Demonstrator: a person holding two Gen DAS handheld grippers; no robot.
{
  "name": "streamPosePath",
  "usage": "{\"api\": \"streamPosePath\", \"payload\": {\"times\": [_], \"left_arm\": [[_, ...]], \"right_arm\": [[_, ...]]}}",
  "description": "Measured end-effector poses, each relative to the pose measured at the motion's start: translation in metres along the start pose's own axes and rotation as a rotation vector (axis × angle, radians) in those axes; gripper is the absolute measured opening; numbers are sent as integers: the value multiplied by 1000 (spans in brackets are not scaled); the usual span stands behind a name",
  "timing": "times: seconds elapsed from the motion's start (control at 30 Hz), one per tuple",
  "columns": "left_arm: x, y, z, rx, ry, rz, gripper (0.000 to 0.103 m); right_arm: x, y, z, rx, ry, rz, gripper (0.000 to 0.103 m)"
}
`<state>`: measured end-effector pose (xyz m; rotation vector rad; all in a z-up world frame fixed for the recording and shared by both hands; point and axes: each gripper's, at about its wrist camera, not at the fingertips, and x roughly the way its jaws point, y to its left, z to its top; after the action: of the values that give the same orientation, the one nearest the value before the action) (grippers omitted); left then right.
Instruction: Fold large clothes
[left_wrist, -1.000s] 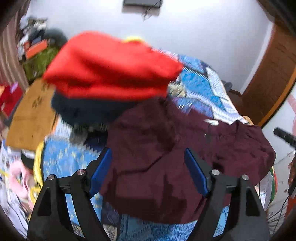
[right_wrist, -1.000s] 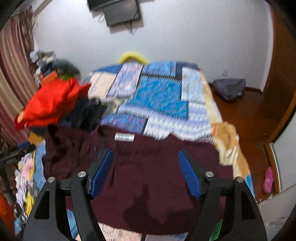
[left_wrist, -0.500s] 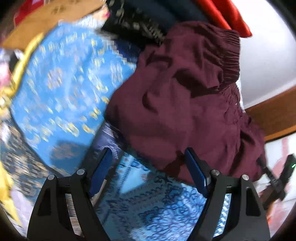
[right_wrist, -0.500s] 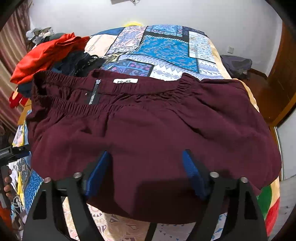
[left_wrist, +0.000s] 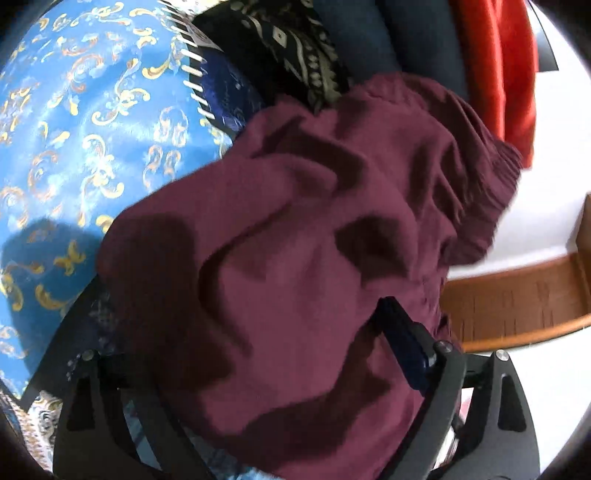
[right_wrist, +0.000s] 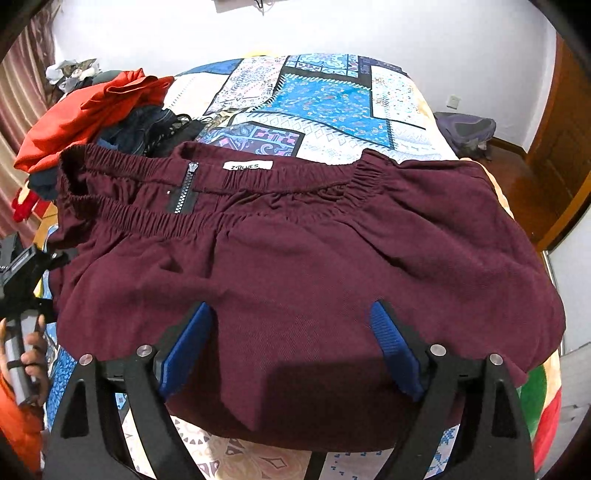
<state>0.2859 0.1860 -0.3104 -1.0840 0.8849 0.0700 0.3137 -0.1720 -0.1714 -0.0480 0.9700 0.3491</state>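
While the maroon garment (right_wrist: 306, 266) lies spread on the bed (right_wrist: 325, 96), its elastic waistband (right_wrist: 229, 184) is at the far side, with a white label (right_wrist: 247, 165) and a short zipper (right_wrist: 184, 192) near the middle of it. The near hem of the garment is close to the right gripper (right_wrist: 291, 343). Its blue pads (right_wrist: 395, 343) stand wide apart and the jaws are opening; the cloth lies between and under them, but the pads do not press on it.

Seen from the left wrist, the garment (left_wrist: 314, 240) is bunched in folds and fills most of the view. The left gripper (left_wrist: 258, 332) is also wide, with jaws opening. Only its right pad (left_wrist: 402, 339) shows; the cloth covers the place of the other pad. The cloth is draped over this gripper, and no pinch is seen.

At the far left of the bed is a pile of clothes: a red piece (right_wrist: 92, 110) on top and dark ones (right_wrist: 147, 129) under it, touching the left end of the waistband. The quilt has blue patches with a gold pattern (left_wrist: 92, 129). At the left edge of the right wrist view a hand (right_wrist: 33, 354) holds a grey handle. On the floor by the wall, right of the bed, is a grey bag (right_wrist: 469, 129).
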Motion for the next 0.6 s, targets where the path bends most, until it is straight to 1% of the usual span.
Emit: {"api": "streamPosePath", "payload": {"times": [0.03, 0.07, 0.1, 0.13, 0.17, 0.2, 0.23, 0.27, 0.3, 0.33, 0.37, 0.43, 0.6], "left_arm": [[2, -1, 1, -15, -17, 4, 91], [2, 0, -2, -31, -35, 14, 86], [0, -1, -5, -41, -61, 53, 78], [-1, -4, -6, -41, -76, 84, 66], [-4, -7, -7, -38, -91, 103, 58], [-10, -8, -11, -40, -121, 113, 53], [-16, -9, -12, -36, -136, 116, 46], [-22, -13, -15, -19, -153, 120, 39], [-29, -19, -19, 5, -167, 122, 36], [-34, -24, -21, 25, -176, 120, 30], [-43, -31, -25, 51, -187, 112, 25], [-61, -43, -32, 92, -200, 90, 22], [-115, -63, -55, 158, -235, 24, 19]], "right_arm": [[0, 0, 0, 3, 0, 1, 87], [-1, 0, 0, 7, 1, 5, 87], [-1, 0, 0, 10, 2, 9, 87], [-2, -1, 0, 14, 4, 14, 87], [-3, -1, 0, 17, 6, 19, 87], [-5, -1, 0, 20, 9, 25, 87], [-6, -1, -1, 23, 12, 30, 87], [-8, -1, -1, 27, 13, 35, 87], [-11, -1, -2, 30, 13, 38, 87], [-13, -1, -2, 33, 13, 43, 87], [-16, -1, -3, 36, 12, 48, 87], [-24, -1, -1, 45, 4, 59, 87], [-45, 8, 7, 48, -32, 90, 87]]}}
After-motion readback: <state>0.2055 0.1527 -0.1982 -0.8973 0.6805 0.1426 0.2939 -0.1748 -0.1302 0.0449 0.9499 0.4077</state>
